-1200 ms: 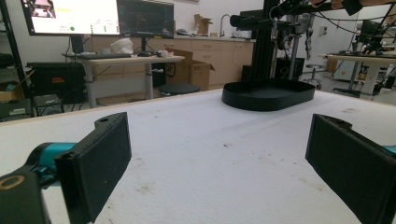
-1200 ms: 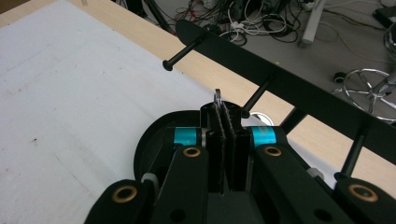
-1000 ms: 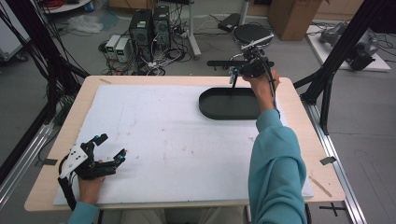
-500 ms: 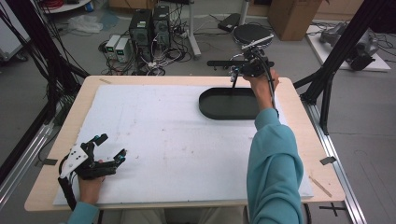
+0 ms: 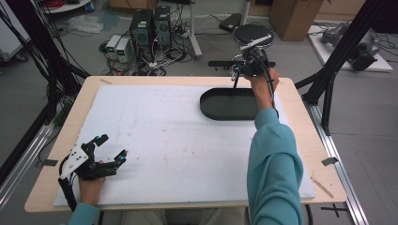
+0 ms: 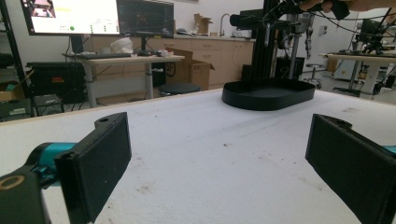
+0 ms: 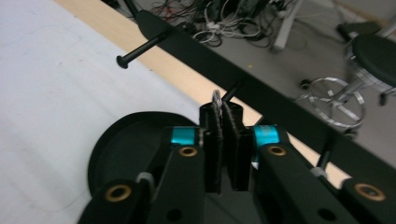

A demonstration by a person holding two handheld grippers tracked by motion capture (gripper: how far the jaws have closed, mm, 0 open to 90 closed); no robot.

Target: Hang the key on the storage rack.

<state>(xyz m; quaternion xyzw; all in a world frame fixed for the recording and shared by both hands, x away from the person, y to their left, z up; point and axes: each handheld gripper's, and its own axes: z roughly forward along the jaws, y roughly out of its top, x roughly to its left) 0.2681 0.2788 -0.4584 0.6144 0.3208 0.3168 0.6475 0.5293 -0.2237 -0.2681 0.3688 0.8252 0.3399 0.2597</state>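
Note:
A black oval tray (image 5: 220, 105) lies at the far right of the white table cover (image 5: 155, 122). Above its far edge runs a black rack bar (image 5: 220, 63) with pegs. My right gripper (image 5: 237, 70) is held up at that bar. In the right gripper view its pads (image 7: 223, 106) stand a narrow slit apart, having just been opening. A small silver ring (image 7: 216, 98) sits at their tips beside a peg (image 7: 232, 92); I cannot tell whether it hangs on the peg. My left gripper (image 5: 112, 146) rests at the near left, open and empty (image 6: 215, 163).
The tray (image 6: 268, 93) looks empty from the left gripper view. Another peg (image 7: 140, 51) sticks out of the rack bar (image 7: 261, 88) over the table's wooden far edge. A round stool (image 5: 253, 35), computers and cables stand on the floor beyond.

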